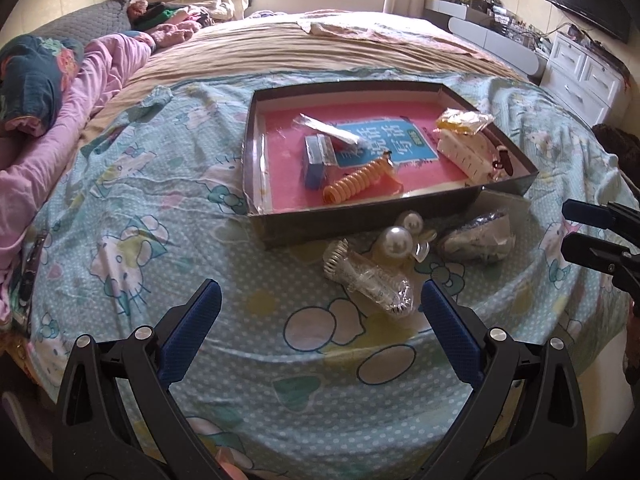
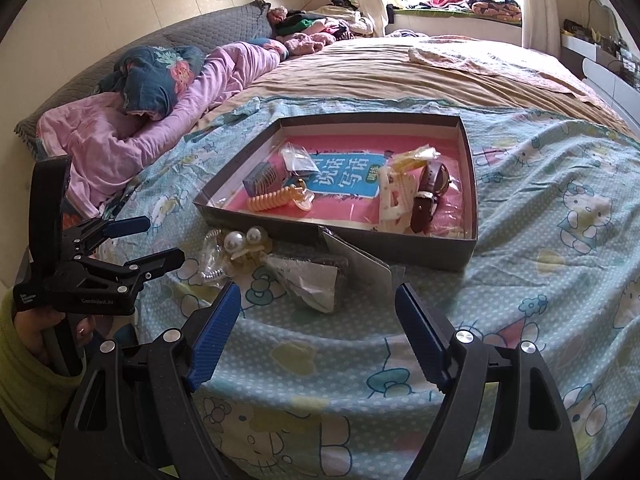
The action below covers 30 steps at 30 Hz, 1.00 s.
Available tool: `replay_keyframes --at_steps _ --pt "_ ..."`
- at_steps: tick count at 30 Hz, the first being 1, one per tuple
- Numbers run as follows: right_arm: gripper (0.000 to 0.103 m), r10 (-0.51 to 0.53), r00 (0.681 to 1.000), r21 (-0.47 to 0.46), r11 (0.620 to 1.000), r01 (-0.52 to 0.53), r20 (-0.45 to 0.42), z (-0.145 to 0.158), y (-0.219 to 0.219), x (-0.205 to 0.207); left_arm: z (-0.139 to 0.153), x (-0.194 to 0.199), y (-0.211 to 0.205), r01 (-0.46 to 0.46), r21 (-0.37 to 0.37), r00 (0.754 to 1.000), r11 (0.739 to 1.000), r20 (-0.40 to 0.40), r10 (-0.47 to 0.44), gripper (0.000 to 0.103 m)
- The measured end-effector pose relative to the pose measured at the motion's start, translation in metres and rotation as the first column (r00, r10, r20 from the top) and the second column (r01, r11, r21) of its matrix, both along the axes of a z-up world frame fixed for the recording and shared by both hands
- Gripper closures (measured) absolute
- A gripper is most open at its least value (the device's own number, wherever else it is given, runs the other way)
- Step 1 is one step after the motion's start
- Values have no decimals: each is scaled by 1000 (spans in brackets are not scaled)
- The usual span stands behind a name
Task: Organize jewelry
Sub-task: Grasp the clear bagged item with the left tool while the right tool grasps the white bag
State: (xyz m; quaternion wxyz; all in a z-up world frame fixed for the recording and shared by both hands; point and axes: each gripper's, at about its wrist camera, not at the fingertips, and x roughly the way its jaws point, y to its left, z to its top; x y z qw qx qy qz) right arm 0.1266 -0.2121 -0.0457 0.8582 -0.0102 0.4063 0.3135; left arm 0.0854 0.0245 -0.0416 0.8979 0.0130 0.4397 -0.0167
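Note:
A shallow dark box (image 1: 276, 236) (image 2: 436, 256) with a pink book inside lies on the bed. It holds an orange spiral hair tie (image 1: 352, 186) (image 2: 268, 202), a small blue box (image 1: 316, 160), a cream hair claw (image 1: 464, 154) (image 2: 394, 196), a yellow packet (image 1: 464, 120) and a brown watch (image 2: 428, 192). In front of the box lie a pearl hair clip (image 1: 396, 242) (image 2: 242, 240), a clear bagged coil (image 1: 372, 280) and a dark bagged item (image 1: 478, 236) (image 2: 316, 276). My left gripper (image 1: 320, 308) (image 2: 160, 240) is open above the sheet, the bagged coil just ahead of its right finger. My right gripper (image 2: 318, 308) (image 1: 572, 228) is open, the dark bagged item just ahead.
The bed has a blue-green cartoon sheet (image 1: 140, 208) and a tan cover (image 1: 320, 48). Pink and dark bedding (image 2: 160, 92) lies at the left. White drawers (image 1: 580, 76) stand to the right. A hand in a green sleeve (image 2: 24, 360) holds the left gripper.

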Motion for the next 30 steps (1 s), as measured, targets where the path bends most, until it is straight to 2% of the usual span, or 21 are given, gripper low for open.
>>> replay_keyframes --at_steps 9,19,23,24,25,28,29,30 --pt "25 9 998 -6 1000 -9 -59 -20 2 5 -23 15 -3 40 -4 998 999 -42 -40 10" --pt "25 12 993 7 1000 -12 -114 -37 7 18 -37 33 -7 67 -39 996 997 -57 -69 10" --pt "25 21 992 5 1000 -20 -126 -41 11 23 -40 40 -11 82 -31 995 996 -50 -84 10" --pt "25 21 992 3 1000 -20 -127 -42 13 24 -40 42 -11 83 -28 995 996 -47 -84 14" --pt "25 20 992 1 1000 -20 -128 -42 14 25 -40 42 -12 84 -28 995 996 -45 -86 24" --pt "25 20 991 8 1000 -19 -134 -43 16 29 -40 40 -16 108 -29 993 994 -37 -109 39" --pt "25 19 990 10 1000 -18 -137 -43 17 30 -39 38 -20 122 -17 992 992 -31 -123 48" --pt "25 19 990 14 1000 -17 -140 -43 18 31 -38 36 -22 123 0 992 992 -24 -123 51"
